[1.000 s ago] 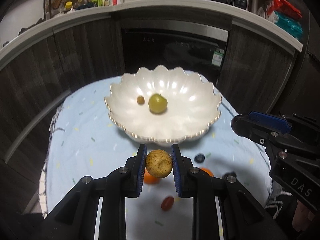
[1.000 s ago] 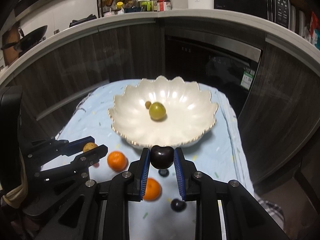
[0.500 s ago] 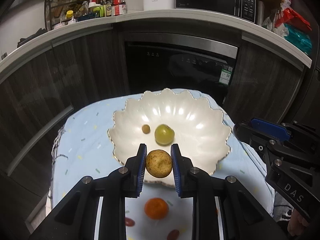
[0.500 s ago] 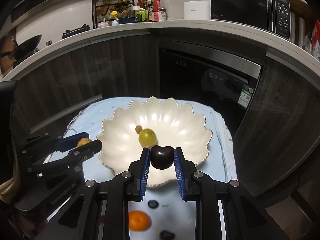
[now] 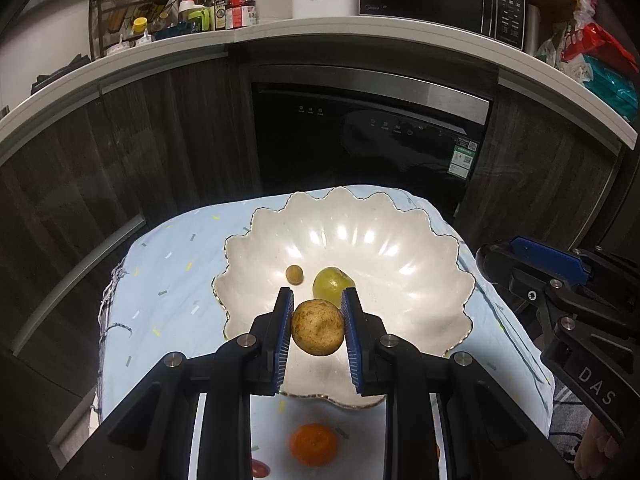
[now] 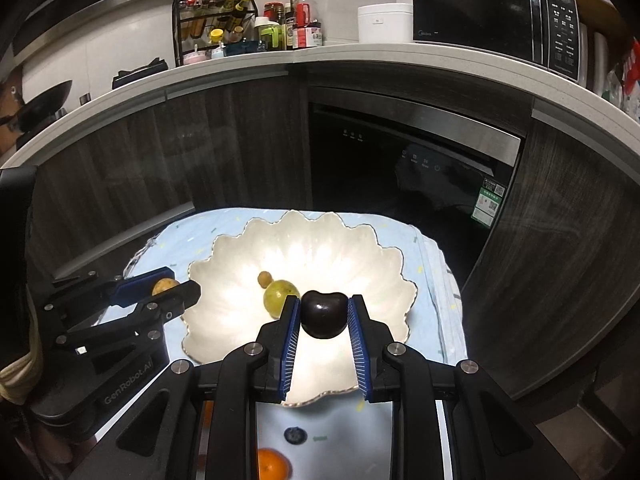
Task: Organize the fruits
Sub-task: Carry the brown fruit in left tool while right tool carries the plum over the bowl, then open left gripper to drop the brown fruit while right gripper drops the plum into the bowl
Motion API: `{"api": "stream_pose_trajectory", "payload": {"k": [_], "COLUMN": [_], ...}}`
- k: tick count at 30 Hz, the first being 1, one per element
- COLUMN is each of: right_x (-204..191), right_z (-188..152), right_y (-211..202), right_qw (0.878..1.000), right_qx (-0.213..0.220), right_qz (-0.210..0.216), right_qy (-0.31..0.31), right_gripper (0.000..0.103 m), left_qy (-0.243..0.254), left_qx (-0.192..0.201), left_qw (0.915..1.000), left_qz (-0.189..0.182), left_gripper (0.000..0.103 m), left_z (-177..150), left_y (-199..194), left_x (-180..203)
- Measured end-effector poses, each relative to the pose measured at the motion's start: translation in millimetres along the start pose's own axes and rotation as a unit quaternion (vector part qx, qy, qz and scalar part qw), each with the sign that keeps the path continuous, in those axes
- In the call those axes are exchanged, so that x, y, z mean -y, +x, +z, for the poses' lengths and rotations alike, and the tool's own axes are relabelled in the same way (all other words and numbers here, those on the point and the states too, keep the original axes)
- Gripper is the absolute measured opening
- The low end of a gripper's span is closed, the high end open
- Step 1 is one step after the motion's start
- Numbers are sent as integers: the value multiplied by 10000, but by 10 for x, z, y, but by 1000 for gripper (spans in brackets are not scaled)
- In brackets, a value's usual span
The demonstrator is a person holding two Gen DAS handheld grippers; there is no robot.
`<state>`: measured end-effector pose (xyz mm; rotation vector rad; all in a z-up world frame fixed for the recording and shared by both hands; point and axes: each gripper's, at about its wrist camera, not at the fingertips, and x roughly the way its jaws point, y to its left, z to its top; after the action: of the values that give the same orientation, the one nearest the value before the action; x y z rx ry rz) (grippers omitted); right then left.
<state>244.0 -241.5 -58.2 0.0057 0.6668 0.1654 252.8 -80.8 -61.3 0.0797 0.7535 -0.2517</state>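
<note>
**So both tongs are loaded over the bowl**

Basically the left tongs (image 5: 317, 334) are clamped on a speckled tan fruit (image 5: 318, 333), blue pads pressing it from both sides, and the right tongs (image 6: 324, 314) are clamped on a dark cherry (image 6: 323, 313) the same way. Both pieces hang above the near part of the white scalloped bowl (image 5: 420, 240), which sits on a light blue cloth (image 5: 168, 280) covering the bench.

Inside the bowl there's a green fruit (image 5: 332, 282) and just beside it a small tan berry (image 5: 294, 274), not quite touching as far as can be told.

What each camera gets that the other doesn't:

- Left wrist view: an orange (image 5: 314, 444) on the cloth in front of the bowl, seen between the tong arms, plus a red fruit (image 5: 260, 470) at the bottom edge. The right tongs poke in from the right side, but the cherry itself isn't visible from there. A bit of the person's hand shows at the lower right corner.
- Right wrist view: a blueberry (image 6: 295, 435) on the cloth near the bowl's front rim, with an orange just below it. The left tongs come in from the left at the bowl's rim, with the tan fruit peeking out between the pads.

Behind it all, a kitchen counter with a microwave (image 6: 496, 16) and a rack of bottles (image 6: 212, 20).
</note>
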Motion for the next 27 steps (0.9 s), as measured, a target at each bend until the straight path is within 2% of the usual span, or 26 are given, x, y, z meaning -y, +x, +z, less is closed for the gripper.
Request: {"api": "stream_pose_trajectory", "payload": {"k": [11,27], "right_x": [13,65], "right_z": [29,-149], "right_y": [124,470], "right_qw": [10000,9985], "right_qx": [-58,-516], "right_qz": [-7,34], "right_qy": [19,163], "right_gripper": [26,26], "left_qy": [-4,-107], "left_qx": [-163,-598], "left_qw": [9999,9981], "left_qz": [-2,-36], "left_gripper": [25,26], "left_z": [15,-108], "left_y": [177,486], "left_x": [-14,-55]}}
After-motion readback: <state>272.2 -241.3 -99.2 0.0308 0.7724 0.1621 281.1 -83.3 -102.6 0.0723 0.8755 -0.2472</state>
